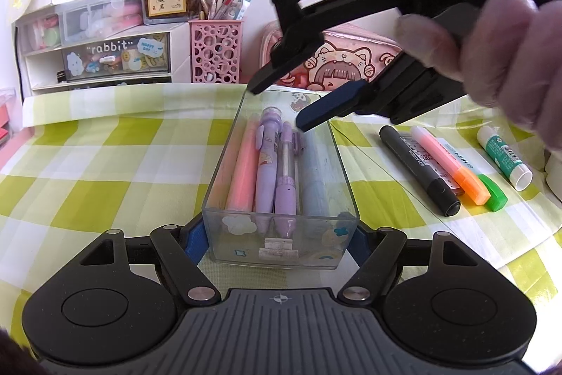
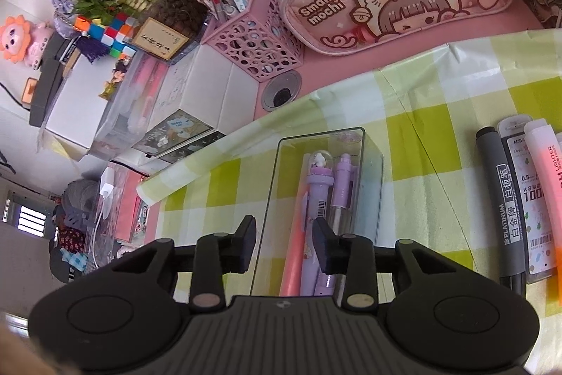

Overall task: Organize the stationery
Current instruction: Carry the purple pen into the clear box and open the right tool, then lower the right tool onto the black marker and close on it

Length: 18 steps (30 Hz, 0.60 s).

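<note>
Clear pen tray [image 1: 224, 178] gripped at its near end by left gripper [image 1: 279, 243]; pens inside lie lengthwise, caps toward desk's back edge. Right gripper [image 1: 277, 106] hovers above, fingers parted, empty.

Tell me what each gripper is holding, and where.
The left gripper clamps the clear box by the side walls of its near end. The right gripper holds nothing.

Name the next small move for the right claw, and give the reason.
Probably swing the right claw across to the black marker on the checked cloth. Its fingers stand apart over the clear box with nothing between them, and four pens already lie inside. The left claw clamps the box's near end, and the marker is the nearest loose item beside the box.
</note>
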Each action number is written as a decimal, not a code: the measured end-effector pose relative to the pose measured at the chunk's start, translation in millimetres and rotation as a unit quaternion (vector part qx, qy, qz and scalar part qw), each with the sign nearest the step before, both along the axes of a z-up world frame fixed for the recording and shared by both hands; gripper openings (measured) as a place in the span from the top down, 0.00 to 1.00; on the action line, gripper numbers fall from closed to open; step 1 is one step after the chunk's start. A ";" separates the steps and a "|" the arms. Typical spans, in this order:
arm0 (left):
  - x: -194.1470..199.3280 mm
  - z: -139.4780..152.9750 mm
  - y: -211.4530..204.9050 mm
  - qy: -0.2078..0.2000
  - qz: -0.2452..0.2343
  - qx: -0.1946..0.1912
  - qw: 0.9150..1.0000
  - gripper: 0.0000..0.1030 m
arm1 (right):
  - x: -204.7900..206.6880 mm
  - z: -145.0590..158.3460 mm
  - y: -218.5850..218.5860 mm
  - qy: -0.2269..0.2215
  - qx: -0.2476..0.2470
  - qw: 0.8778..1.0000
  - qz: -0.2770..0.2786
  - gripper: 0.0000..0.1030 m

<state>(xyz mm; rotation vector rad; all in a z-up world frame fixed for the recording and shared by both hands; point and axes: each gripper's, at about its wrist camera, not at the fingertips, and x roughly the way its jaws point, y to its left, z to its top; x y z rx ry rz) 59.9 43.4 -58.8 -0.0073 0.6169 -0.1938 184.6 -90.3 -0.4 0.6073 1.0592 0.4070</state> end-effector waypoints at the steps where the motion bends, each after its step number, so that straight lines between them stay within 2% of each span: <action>1: -0.1 0.0 0.0 0.000 0.000 0.000 1.000 0.28 | -3.3 3.3 -2.0 -0.008 -0.003 1.000 0.002 0.58; 5: -0.1 0.0 0.1 0.000 0.000 0.000 1.000 0.28 | -23.7 16.1 -14.2 -0.051 -0.023 0.998 0.009 0.53; 11: 0.2 0.2 -0.2 0.000 -0.001 0.001 1.000 0.28 | -60.5 21.3 -41.8 -0.124 -0.070 0.990 -0.001 0.38; 18: 0.1 0.2 -0.3 0.001 -0.001 0.001 1.000 0.28 | -91.0 13.2 -78.0 -0.160 -0.095 0.982 -0.044 0.36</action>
